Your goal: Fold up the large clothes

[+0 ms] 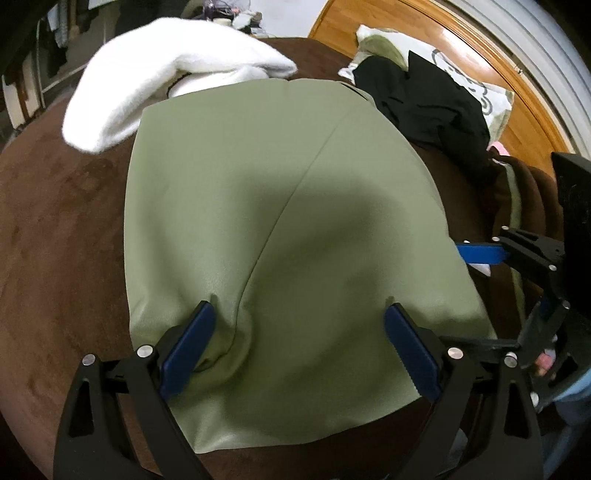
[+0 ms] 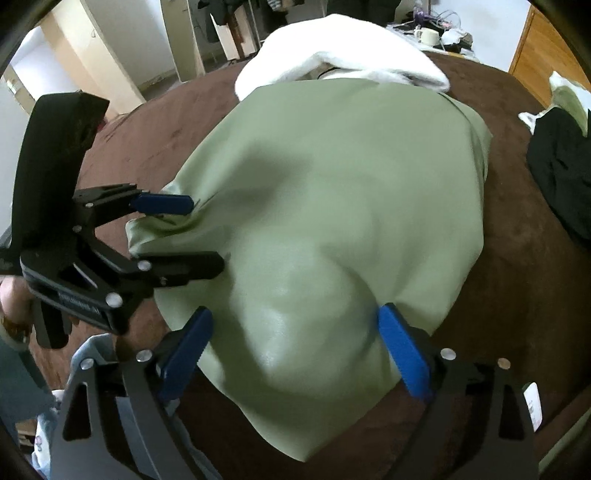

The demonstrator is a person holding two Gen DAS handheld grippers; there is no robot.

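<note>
A large pale green garment [image 1: 258, 184] [image 2: 332, 206] lies spread flat on the brown bedcover [image 1: 62, 240] [image 2: 524, 288], a seam running diagonally across it. My left gripper [image 1: 300, 308] [image 2: 205, 234] stands open, its blue fingertips resting on the garment near its left near corner, with a bulge of cloth between them. My right gripper [image 2: 294, 310] is open too, both tips on the garment's near edge. One of its blue fingers [image 1: 480, 254] shows at the garment's right edge in the left wrist view.
A white fluffy blanket [image 1: 166, 85] [image 2: 343, 55] lies against the garment's far end. A black garment [image 1: 432, 107] [image 2: 561, 166] lies on a patterned pillow [image 1: 495, 99] at the right. A wooden floor [image 1: 424, 33] lies beyond the bed. A hand [image 2: 14, 299] holds the left gripper.
</note>
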